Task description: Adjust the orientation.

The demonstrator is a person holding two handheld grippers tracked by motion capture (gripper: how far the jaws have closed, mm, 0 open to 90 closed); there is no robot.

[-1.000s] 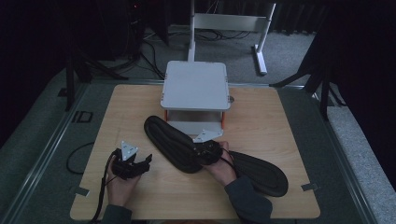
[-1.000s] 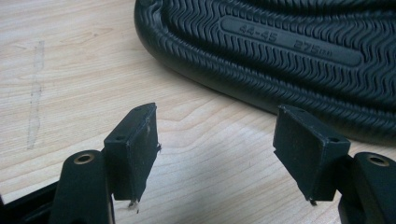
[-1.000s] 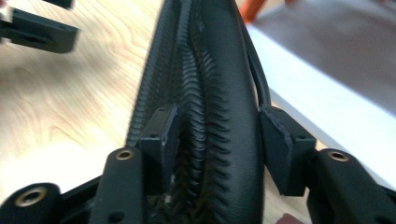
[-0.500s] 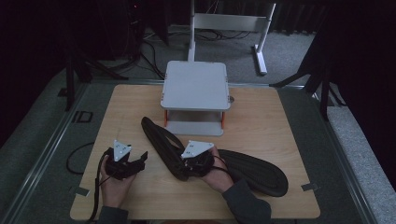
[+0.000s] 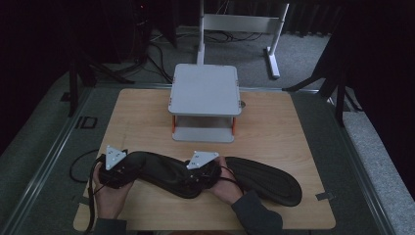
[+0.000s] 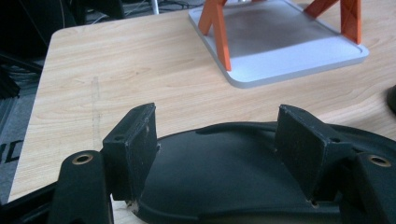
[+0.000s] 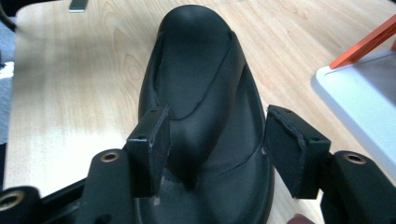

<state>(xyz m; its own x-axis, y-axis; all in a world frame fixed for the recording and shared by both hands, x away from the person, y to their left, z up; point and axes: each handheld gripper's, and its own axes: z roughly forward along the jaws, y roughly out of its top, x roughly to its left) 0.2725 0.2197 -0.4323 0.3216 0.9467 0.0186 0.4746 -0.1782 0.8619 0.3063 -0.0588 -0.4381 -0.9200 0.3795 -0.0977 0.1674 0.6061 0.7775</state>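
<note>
A: Black rubbery foam, flat — the near black flip-flop sandal [image 5: 161, 171] looks light and bendy, so it'll likely droop if lifted from one end. Matte surface, probably grips fine, not fragile.

B: Where to hold?

A: By the sole edges, I'd say, one gripper at each end. The thong strap is a thin second option. In the left gripper view the sole's rounded end [image 6: 243, 186] sits between the jaws.

B: Gripper state?

A: Left gripper [image 5: 128, 166] is wide apart, pads either side of the sole, gaps visible, not pinching. Right gripper [image 5: 188, 177] is also spread wide, jaws straddling the sandal near the strap in the right gripper view [image 7: 201, 107]. Can't tell if either pad touches.

B: Location?

A: Near edge of the light wooden tabletop [image 5: 274, 127], lying flat, strap side up, between both hands. Second black flip-flop sandal [image 5: 266, 178] lies just beside it to the right. Grey two-tier shelf with orange legs [image 5: 204, 90] stands behind, apart.
</note>
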